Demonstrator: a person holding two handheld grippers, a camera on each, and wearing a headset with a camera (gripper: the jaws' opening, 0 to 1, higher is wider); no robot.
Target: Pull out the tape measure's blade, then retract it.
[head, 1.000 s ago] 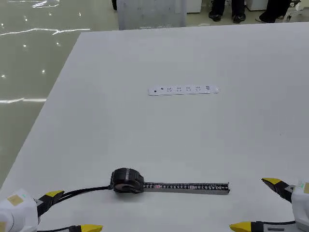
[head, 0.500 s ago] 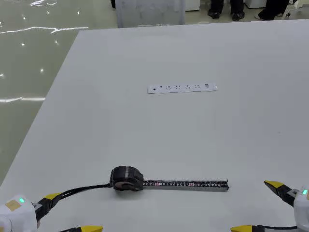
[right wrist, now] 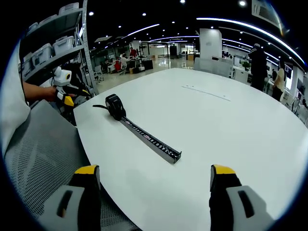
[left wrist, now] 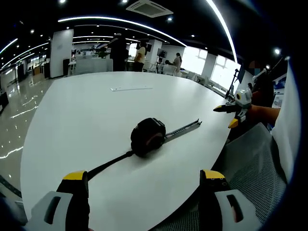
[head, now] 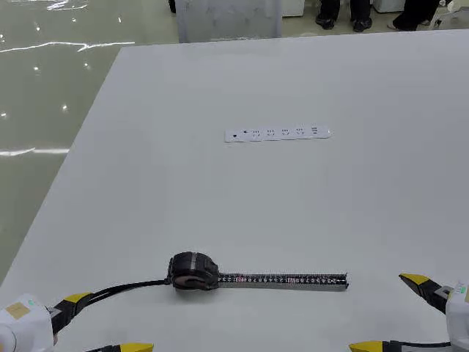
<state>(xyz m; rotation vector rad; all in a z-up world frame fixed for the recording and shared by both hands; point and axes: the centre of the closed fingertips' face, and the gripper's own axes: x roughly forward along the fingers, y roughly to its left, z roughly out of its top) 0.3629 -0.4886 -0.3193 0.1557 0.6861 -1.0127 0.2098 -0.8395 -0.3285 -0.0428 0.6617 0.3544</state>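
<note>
My left gripper [left wrist: 143, 175] and right gripper [right wrist: 154, 169], jaws apart, flank the tape measure [head: 193, 272]; power strip [head: 277, 134] beyond; right gripper view adds shelves [right wrist: 53, 45].

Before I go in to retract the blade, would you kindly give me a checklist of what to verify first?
1. Blade pulled out of the case, flat on the table: ok.
2. Left tool open, holding nothing: ok.
3. Right tool open, short of the blade tip: ok.
4. Left approach to the case free: not ok, the strap lies in between and may snag.
5. Whether the blade is locked: cannot tell.
</note>
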